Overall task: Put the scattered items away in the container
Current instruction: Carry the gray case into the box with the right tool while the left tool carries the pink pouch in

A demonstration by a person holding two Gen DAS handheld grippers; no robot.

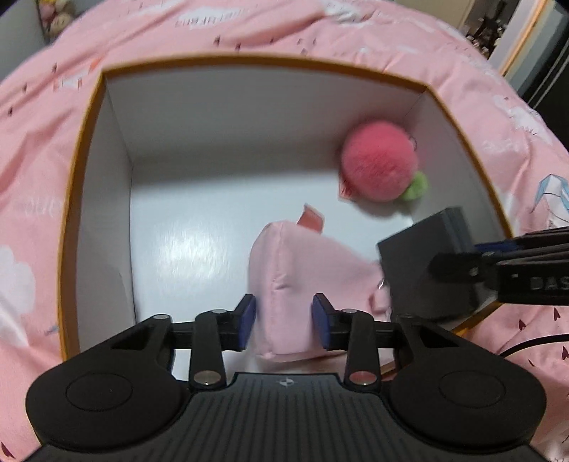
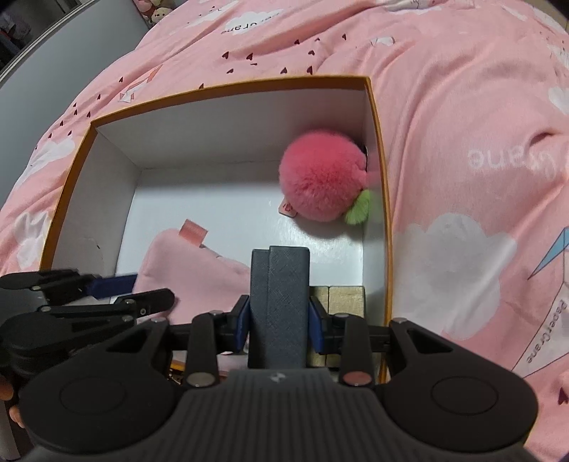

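An open box with an orange rim (image 1: 249,62) (image 2: 231,87) and white inside lies on the bed. A fluffy pink pompom (image 1: 378,163) (image 2: 323,177) with a green leaf sits in its far right corner. A pink fabric pouch (image 1: 302,263) (image 2: 192,263) stands on edge on the box floor. My left gripper (image 1: 284,316) straddles its near end, pads close on both sides without visibly squeezing it. My right gripper (image 2: 277,316) is shut on a dark grey textured case (image 2: 279,284) (image 1: 426,270), held upright over the box's near right corner. Wooden blocks (image 2: 346,300) lie below it.
The box rests on a pink bedspread (image 1: 213,28) (image 2: 462,142) printed with clouds and hearts. A black cable (image 1: 533,343) crosses the bedspread at the near right. Plush toys (image 2: 156,10) sit beyond the far edge. The box floor's left half (image 1: 177,248) is bare.
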